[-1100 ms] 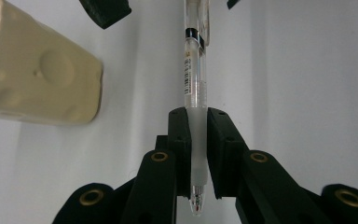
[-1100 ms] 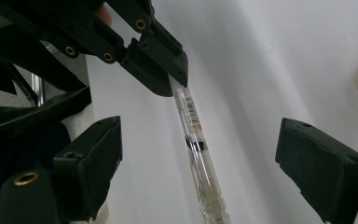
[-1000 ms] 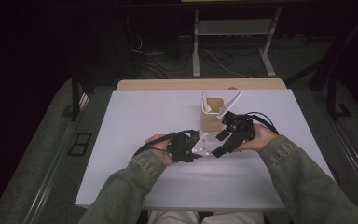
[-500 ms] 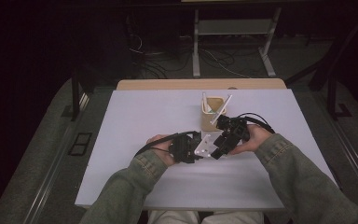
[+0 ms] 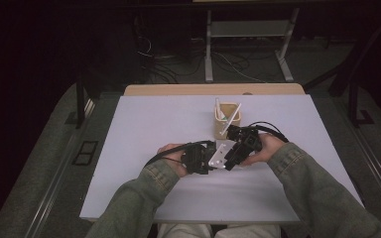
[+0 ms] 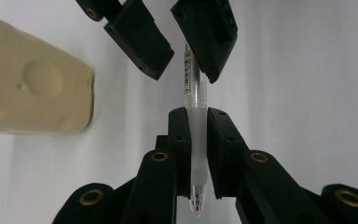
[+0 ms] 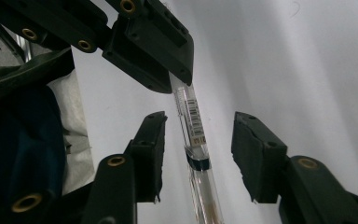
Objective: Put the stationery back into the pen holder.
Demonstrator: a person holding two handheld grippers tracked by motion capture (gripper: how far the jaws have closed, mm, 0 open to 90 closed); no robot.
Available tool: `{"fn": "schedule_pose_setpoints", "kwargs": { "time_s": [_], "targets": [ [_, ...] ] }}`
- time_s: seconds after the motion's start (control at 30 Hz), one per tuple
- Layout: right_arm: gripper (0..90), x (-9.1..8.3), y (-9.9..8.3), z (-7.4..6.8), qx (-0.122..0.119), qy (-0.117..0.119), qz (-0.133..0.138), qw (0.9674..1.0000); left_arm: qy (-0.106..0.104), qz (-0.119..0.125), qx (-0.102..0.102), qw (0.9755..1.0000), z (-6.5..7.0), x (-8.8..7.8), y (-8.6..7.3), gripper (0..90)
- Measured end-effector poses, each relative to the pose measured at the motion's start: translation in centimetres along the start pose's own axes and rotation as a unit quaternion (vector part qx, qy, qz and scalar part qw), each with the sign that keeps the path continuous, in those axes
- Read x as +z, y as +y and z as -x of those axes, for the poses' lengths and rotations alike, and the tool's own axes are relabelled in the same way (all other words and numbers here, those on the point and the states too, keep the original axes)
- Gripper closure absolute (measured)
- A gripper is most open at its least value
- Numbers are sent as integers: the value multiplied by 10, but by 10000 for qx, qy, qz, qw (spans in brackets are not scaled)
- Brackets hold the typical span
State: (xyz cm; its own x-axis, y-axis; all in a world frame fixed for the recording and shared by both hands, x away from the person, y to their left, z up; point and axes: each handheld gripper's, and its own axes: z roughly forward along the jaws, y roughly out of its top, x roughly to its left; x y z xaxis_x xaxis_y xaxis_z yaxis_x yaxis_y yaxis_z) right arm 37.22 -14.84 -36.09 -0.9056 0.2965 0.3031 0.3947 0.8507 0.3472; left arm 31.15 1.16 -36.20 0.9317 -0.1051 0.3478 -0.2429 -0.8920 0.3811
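Fingers [image 6: 179, 135] of the left gripper [image 6: 196, 140] are pressed firmly on the frosted grip part of a clear pen [image 6: 195, 88], which lies level between the two hands, above the middle of the tabletop [image 5: 149, 129] and a little toward its near edge. Fingers [image 7: 151, 140] of the right gripper [image 7: 200, 154] stand on both sides of the other end of the pen; they have just been closing, but there is a gap on each side and the pads do not touch the barrel yet. In the high view the two grippers meet tip to tip, just in front of the beige pen holder [image 5: 226, 124], which stands near the middle toward the far edge with some pens in it.

I judge this step as a handover, or perhaps pulling a cap: which one, I cannot tell. The next move calls for the right jaws to finish closing squarely on the barrel while the left hand keeps the pen steady. Only after a sure grip should the left one let go.
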Motion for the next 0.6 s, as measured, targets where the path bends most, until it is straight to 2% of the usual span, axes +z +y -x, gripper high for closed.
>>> {"fn": "schedule_pose_setpoints", "kwargs": {
  "time_s": [0.17,0.27,0.3,0.6],
  "targets": [
    [594,2,1,0,24,82,-48,10000,22,52,-35,10000,1,-1,1,791],
    [614,3,1,0,25,124,-67,9999,25,24,19,10000,0,-2,1,790],
    [615,3,1,0,32,147,-73,9999,38,116,-92,9999,2,-1,1,791],
    [711,6,3,1,35,237,-93,9997,43,93,-56,9999,1,-1,1,791]
  ]
}}
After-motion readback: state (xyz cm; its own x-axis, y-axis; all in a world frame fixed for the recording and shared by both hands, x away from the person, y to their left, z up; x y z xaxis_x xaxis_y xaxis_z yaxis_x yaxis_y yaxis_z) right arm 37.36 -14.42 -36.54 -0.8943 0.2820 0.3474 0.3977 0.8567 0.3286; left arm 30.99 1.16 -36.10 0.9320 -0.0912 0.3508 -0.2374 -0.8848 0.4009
